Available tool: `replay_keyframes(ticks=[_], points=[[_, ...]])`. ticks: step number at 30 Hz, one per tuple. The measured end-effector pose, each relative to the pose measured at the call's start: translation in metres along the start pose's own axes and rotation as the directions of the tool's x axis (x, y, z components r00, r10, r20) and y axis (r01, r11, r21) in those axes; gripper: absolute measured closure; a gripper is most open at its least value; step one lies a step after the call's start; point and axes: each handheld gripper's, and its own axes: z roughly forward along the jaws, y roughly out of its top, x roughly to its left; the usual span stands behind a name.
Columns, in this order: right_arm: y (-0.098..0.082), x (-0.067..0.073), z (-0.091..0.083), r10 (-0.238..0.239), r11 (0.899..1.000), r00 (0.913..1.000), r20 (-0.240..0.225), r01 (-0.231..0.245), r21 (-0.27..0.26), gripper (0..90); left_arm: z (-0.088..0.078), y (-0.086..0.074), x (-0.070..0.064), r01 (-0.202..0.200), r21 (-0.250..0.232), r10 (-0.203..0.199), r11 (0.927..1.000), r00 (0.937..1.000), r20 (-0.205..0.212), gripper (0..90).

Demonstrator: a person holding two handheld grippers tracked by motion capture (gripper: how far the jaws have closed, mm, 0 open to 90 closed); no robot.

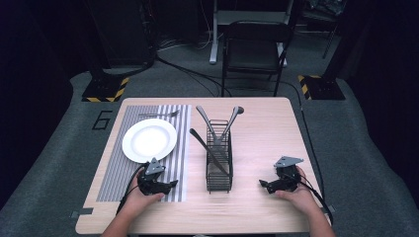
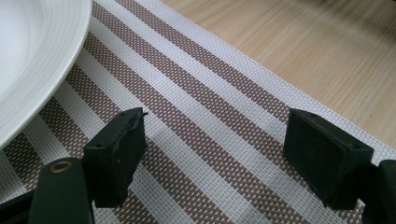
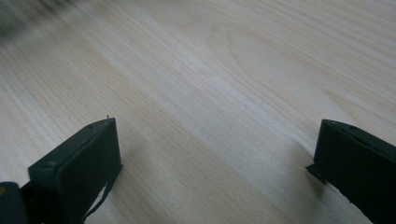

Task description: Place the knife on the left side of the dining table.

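**Setting the table: one fork down, the rest waiting in the caddy**

Scanning from the left, a fork (image 1: 159,114) already lies on the striped placemat (image 1: 180,148), beyond the white plate (image 1: 149,140), so the place setting looks only just begun. The left gripper (image 1: 170,184) rests low on the mat's near end, just this side of the plate, jaws spread wide and empty. Ahead and to its right stands the black wire cutlery caddy (image 1: 219,163), a knife (image 1: 207,149) leaning out toward the mat, with a spoon (image 1: 232,118) and another handle upright behind. Those pieces still seem to need placing. Further right, the right gripper (image 1: 263,183) sits on bare table, pointing at the caddy, jaws released too.

Up close, the left gripper view gives the mat's woven stripes between the pads (image 2: 119,156) and the plate's ribbed rim (image 2: 46,79) at upper left. The right gripper view offers wood grain (image 3: 210,93) between parted pads (image 3: 81,172). The high view alone lays out the cutlery.
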Motion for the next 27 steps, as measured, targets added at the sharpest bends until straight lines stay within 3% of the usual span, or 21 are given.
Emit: replay_keyframes(ticks=[20,27], points=[[0.0002,0.0003,0.0001,0.007,1.0,0.9999,-0.007,-0.007,0.004,0.0,-0.0001,-0.0004,-0.0002,0.019,-0.004,-0.019,0.9998,0.9998,0.004,22.6],[0.0002,0.0005,-0.0002,0.007,1.0,1.0,0.001,-0.007,0.003,0.0,-0.0025,-0.0003,0.0026,0.03,-0.007,-0.03,0.9995,0.9995,-0.005,30.4]])
